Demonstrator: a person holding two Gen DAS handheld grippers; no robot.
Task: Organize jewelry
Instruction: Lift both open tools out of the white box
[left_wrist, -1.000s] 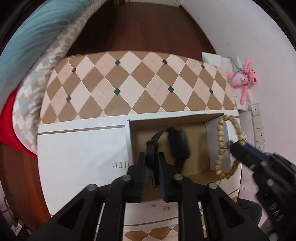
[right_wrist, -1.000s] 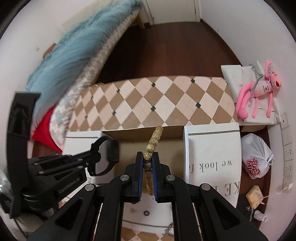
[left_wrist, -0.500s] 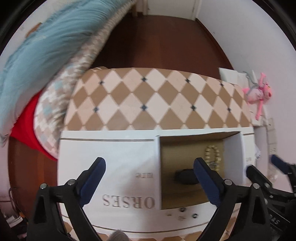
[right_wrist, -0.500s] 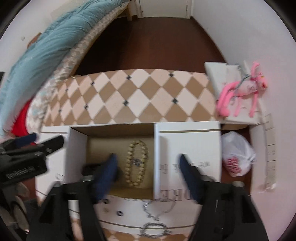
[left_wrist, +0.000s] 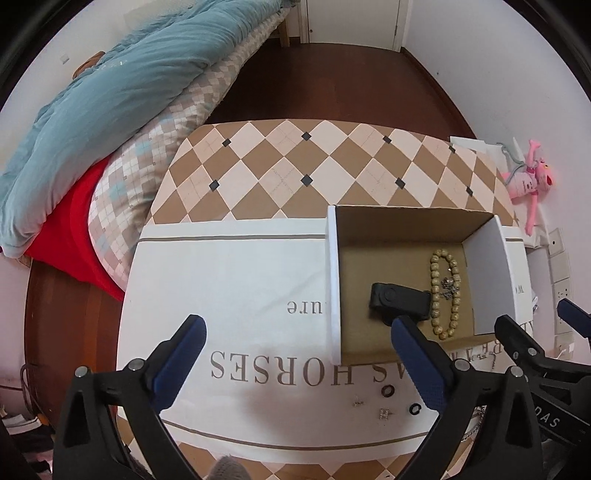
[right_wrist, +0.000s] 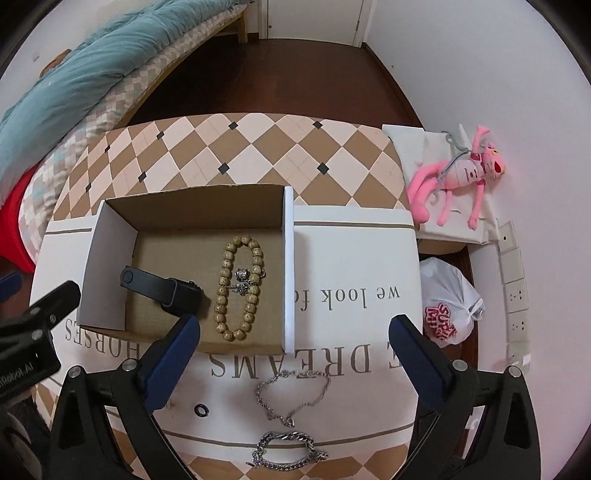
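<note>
An open cardboard box (right_wrist: 110, 251) (left_wrist: 332, 280) holds a wooden bead bracelet (right_wrist: 240, 288) (left_wrist: 445, 295), a small silver piece (right_wrist: 243, 281) and a black wristband (right_wrist: 162, 290) (left_wrist: 400, 304). On the white printed sheet (right_wrist: 354, 258) in front lie a thin silver chain (right_wrist: 295, 393), a heavy silver link bracelet (right_wrist: 288, 450) and a small black ring (right_wrist: 202, 410) (left_wrist: 388, 390). Another black ring (left_wrist: 414, 409) and tiny earrings (left_wrist: 384, 413) show in the left wrist view. My left gripper (left_wrist: 295, 362) and right gripper (right_wrist: 295, 362) are open and empty, above the sheet's front.
The checkered table (left_wrist: 295, 173) stands beside a bed with a blue quilt (left_wrist: 110, 96). A pink plush toy (right_wrist: 461, 177), a white plastic bag (right_wrist: 447, 302) and wall sockets (right_wrist: 513, 273) are at the right. Dark wood floor lies beyond.
Both grippers opened and pulled back and up. The left let go of the black wristband and the right let go of the bead bracelet; both now lie in the box.
</note>
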